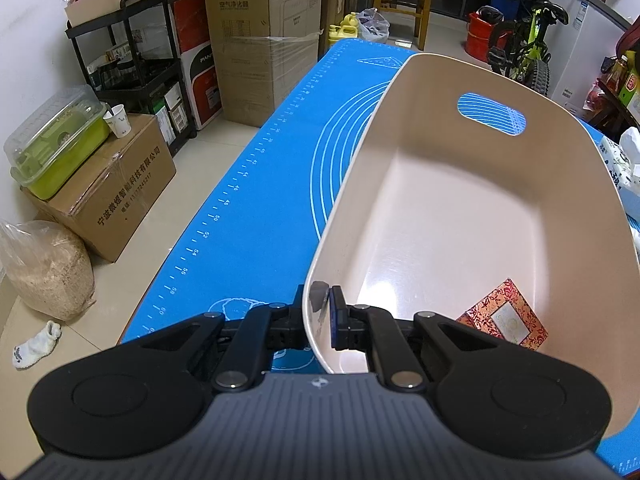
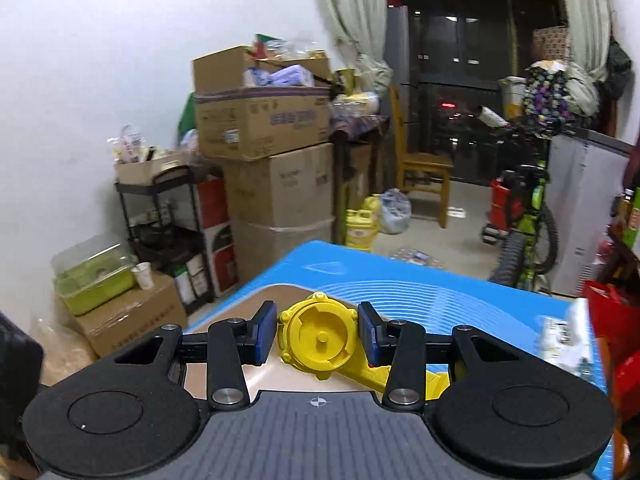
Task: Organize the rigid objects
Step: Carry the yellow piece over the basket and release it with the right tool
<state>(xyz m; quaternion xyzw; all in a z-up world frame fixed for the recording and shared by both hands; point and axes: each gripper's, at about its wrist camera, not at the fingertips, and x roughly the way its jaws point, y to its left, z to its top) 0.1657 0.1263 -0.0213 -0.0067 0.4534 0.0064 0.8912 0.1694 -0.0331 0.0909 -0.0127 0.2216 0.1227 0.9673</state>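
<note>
A beige plastic basket (image 1: pixel 472 208) with a handle slot stands on the blue mat (image 1: pixel 272 168). My left gripper (image 1: pixel 320 320) is shut on the basket's near left rim, one finger inside and one outside. A small red patterned box (image 1: pixel 506 316) lies in the basket's near right corner. My right gripper (image 2: pixel 318 330) is shut on a yellow plastic toy (image 2: pixel 320 334) with a round head and a handle, held above the basket's rim (image 2: pixel 280 290).
The mat's left edge drops to the floor with cardboard boxes (image 1: pixel 116 196), a black cart (image 1: pixel 132 68) and a grain sack (image 1: pixel 44 264). A tissue pack (image 2: pixel 566 336) lies on the mat at right. A bicycle (image 2: pixel 524 228) stands beyond.
</note>
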